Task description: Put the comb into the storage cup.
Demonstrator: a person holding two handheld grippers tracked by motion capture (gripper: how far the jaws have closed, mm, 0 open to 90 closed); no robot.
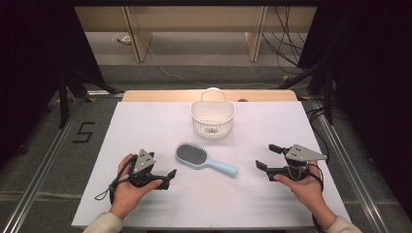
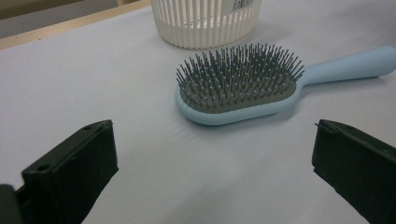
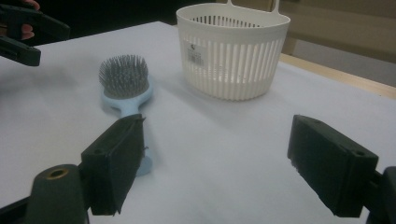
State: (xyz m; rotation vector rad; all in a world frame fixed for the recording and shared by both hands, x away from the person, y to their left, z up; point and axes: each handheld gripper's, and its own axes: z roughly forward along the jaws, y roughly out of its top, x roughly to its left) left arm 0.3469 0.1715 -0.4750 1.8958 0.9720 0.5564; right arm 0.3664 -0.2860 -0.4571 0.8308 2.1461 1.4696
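Sheet (image 1: 160, 121) of white covers the table; left gripper (image 2: 212, 154) and right gripper (image 3: 215, 163) released.

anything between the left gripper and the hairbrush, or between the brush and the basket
Nothing visible. Bare white table lies between the open left gripper and the hairbrush, and between it and the basket.
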